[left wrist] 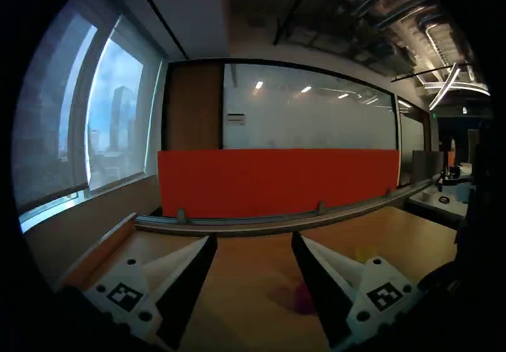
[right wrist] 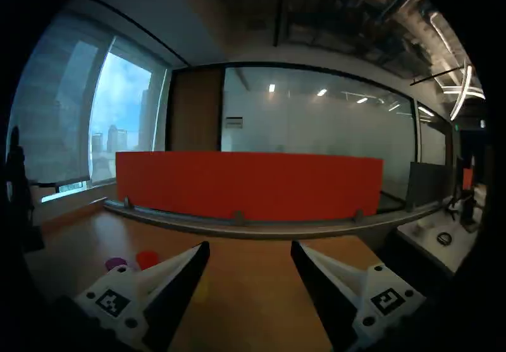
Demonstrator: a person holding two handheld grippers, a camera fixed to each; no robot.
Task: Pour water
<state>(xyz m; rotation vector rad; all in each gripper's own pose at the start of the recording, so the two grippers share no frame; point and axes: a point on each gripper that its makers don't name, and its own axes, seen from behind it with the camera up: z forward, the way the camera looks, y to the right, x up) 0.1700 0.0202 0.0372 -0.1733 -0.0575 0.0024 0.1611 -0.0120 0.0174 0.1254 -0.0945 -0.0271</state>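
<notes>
Lead: Left gripper [left wrist: 253, 237] right up close, white wedge-shaped fingers [left wrist: 166, 267] with black inner faces and a checkered marker tag [left wrist: 124, 295] on each. Jaws spread wide, nothing between them but desk.

Colour: Same over on the right gripper [right wrist: 250, 244]: parted wide and holding nothing.

Lead: And the cups? In the left gripper view a small magenta cup [left wrist: 304, 299] sits on the wood, just beside the inner edge of the right-hand finger. Blurry, roundish. A yellow cup [left wrist: 365, 253] stands a bit farther out, behind that same finger.

Colour: From the right gripper view I get a purple cup [right wrist: 116, 263] and a red cup [right wrist: 147, 258] side by side, just beyond the left-hand finger's outer edge. Whether they touch, I cannot tell.

Lead: Desk [left wrist: 253, 276] is smooth, warm-brown wood.

Colour: At its far edge, a grey metal rail [left wrist: 265, 225] with small brackets, carrying a flat orange partition [left wrist: 278, 181].

Lead: Behind that, a frosted glass wall [left wrist: 310, 115] with ceiling lights reflecting in it, and a brown wooden panel [left wrist: 193, 105] beside it.

Colour: Tall window [left wrist: 114, 118] on the left, towers and blue sky. Overhead, exposed pipes [left wrist: 392, 11] and a bright light strip [left wrist: 446, 83].
</notes>
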